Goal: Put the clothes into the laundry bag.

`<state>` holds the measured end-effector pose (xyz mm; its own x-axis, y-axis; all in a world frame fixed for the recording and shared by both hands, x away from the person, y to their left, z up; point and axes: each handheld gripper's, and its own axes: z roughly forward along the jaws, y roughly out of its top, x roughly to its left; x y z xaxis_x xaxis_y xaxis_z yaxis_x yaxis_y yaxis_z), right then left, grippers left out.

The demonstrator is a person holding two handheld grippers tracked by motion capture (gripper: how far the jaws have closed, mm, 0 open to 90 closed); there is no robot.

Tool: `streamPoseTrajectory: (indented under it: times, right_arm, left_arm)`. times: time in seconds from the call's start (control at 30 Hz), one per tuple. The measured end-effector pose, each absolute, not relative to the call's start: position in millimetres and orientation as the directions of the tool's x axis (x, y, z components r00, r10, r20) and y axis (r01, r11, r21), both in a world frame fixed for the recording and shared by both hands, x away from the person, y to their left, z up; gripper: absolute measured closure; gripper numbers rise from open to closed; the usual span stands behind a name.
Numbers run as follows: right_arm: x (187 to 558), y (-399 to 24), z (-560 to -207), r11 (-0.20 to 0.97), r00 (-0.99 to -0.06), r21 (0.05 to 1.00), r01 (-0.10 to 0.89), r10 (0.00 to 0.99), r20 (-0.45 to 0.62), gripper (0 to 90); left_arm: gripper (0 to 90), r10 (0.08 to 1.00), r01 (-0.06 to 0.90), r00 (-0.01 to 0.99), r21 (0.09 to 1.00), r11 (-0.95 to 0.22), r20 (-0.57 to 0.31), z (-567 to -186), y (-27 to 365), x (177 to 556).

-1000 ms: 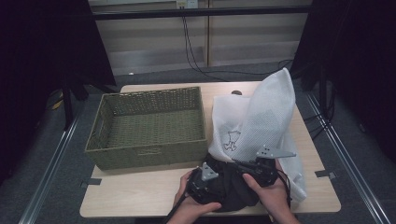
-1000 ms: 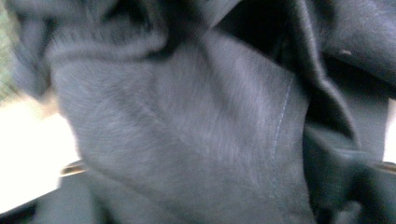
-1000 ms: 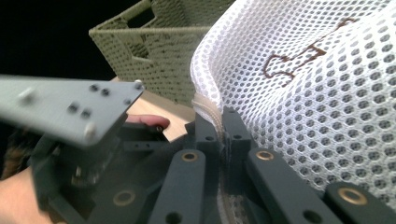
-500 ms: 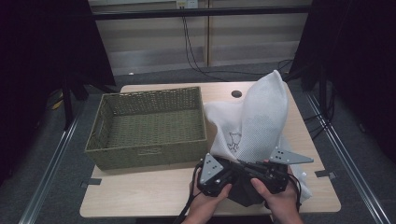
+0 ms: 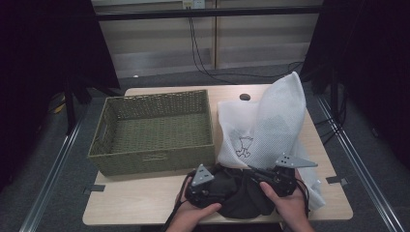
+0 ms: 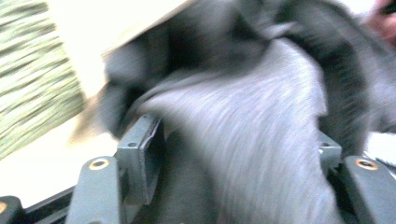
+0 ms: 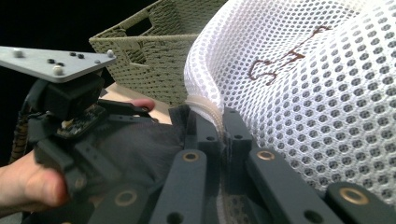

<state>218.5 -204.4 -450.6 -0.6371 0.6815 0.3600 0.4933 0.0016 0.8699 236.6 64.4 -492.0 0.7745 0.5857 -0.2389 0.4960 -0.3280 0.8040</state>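
Lying at the table's near edge, the dark garment (image 5: 241, 193) sits between the left gripper's (image 5: 205, 186) just-reopened jaws; the right gripper (image 7: 223, 133) pinches the mesh bag's (image 5: 275, 125) rim, right of the basket (image 5: 154, 130).

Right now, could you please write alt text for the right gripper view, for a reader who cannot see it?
The right gripper is clamped shut on the edge of a white mesh laundry bag, with dark cloth beside its jaws. At left a hand holds the left gripper, and a green woven basket stands behind.
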Motion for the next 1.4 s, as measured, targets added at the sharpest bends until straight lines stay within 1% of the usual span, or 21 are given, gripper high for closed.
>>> streamPoseTrajectory:
  times: [0.1,0.23,0.33,0.4,0.5,0.53,0.6,0.67,0.73,0.83,0.87,0.9,0.97,1.0,1.07,1.13,1.23,1.27,1.3,1.37,1.4]
  right_arm:
    - [218,-202,-447,0.012,-0.642,0.876,0.481,0.685,0.343,87.9]
    - [216,-198,-443,0.042,-0.654,0.888,0.459,0.693,0.305,87.5]
    - [215,-196,-440,0.07,-0.656,0.893,0.444,0.705,0.271,86.5]
    - [214,-195,-437,0.081,-0.658,0.903,0.423,0.712,0.245,82.6]
    - [215,-194,-433,0.087,-0.644,0.916,0.392,0.737,0.205,72.9]
    - [217,-193,-432,0.101,-0.636,0.921,0.377,0.751,0.178,71.8]
    - [220,-191,-431,0.125,-0.637,0.925,0.358,0.757,0.144,72.1]
    - [223,-188,-431,0.143,-0.646,0.918,0.369,0.75,0.142,79.6]
    - [227,-187,-435,0.137,-0.648,0.908,0.397,0.742,0.171,86.1]
    - [235,-191,-445,0.082,-0.636,0.886,0.456,0.727,0.26,87.4]
    - [237,-193,-448,0.061,-0.628,0.878,0.475,0.722,0.29,87.5]
    - [239,-195,-450,0.055,-0.628,0.874,0.483,0.717,0.302,87.5]
    - [242,-197,-454,0.042,-0.642,0.871,0.49,0.693,0.328,87.6]
    - [242,-198,-455,0.041,-0.647,0.871,0.49,0.686,0.332,87.6]
    - [241,-198,-452,0.043,-0.666,0.881,0.471,0.672,0.324,87.6]
    - [236,-200,-441,0.022,-0.69,0.895,0.446,0.645,0.328,87.7]
    - [223,-208,-414,-0.048,-0.725,0.921,0.388,0.601,0.337,87.8]
    - [211,-212,-395,-0.08,-0.754,0.937,0.339,0.572,0.322,87.8]
    - [211,-212,-395,-0.08,-0.754,0.937,0.339,0.572,0.322,87.8]
    - [203,-214,-387,-0.107,-0.77,0.937,0.332,0.543,0.335,87.8]
    - [202,-214,-389,-0.106,-0.771,0.93,0.351,0.531,0.352,87.7]
  left_arm:
    - [26.0,0.59,0.541,0.757,0.776,-0.325,-0.28,-496,72,243]
    - [17.9,0.578,0.536,0.772,0.759,-0.369,-0.264,-499,61,244]
    - [10.0,0.574,0.543,0.771,0.757,-0.365,-0.276,-496,54,251]
    - [5.6,0.568,0.534,0.776,0.764,-0.362,-0.273,-491,55,257]
    - [3.7,0.537,0.529,0.788,0.777,-0.34,-0.301,-489,57,269]
    - [3.6,0.533,0.538,0.785,0.775,-0.333,-0.316,-489,57,272]
    - [3.4,0.517,0.568,0.778,0.752,-0.335,-0.357,-493,54,281]
    - [3.4,0.5,0.602,0.767,0.721,-0.343,-0.402,-499,50,287]
    - [9.3,0.449,0.623,0.769,0.688,-0.372,-0.454,-506,43,291]
    - [28.0,0.481,0.598,0.781,0.699,-0.392,-0.399,-503,36,292]
    - [35.3,0.484,0.588,0.786,0.709,-0.39,-0.385,-502,33,291]
    - [45.4,0.476,0.564,0.801,0.725,-0.395,-0.364,-501,30,290]
    - [70.9,0.437,0.517,0.832,0.763,-0.388,-0.341,-497,25,288]
    - [75.2,0.422,0.501,0.842,0.778,-0.38,-0.335,-495,23,287]
    - [77.3,0.389,0.48,0.853,0.816,-0.323,-0.348,-490,22,284]
    - [77.9,0.322,0.448,0.874,0.861,-0.24,-0.365,-479,23,278]
    - [77.8,0.223,0.377,0.914,0.913,-0.154,-0.34,-460,22,262]
    - [77.2,0.221,0.348,0.923,0.928,-0.132,-0.315,-453,21,256]
    - [77.2,0.239,0.324,0.926,0.939,-0.111,-0.292,-447,18,251]
    - [76.0,0.347,0.304,0.904,0.946,-0.116,-0.248,-447,8,244]
    - [75.7,0.407,0.3,0.89,0.937,-0.178,-0.208,-453,3,244]
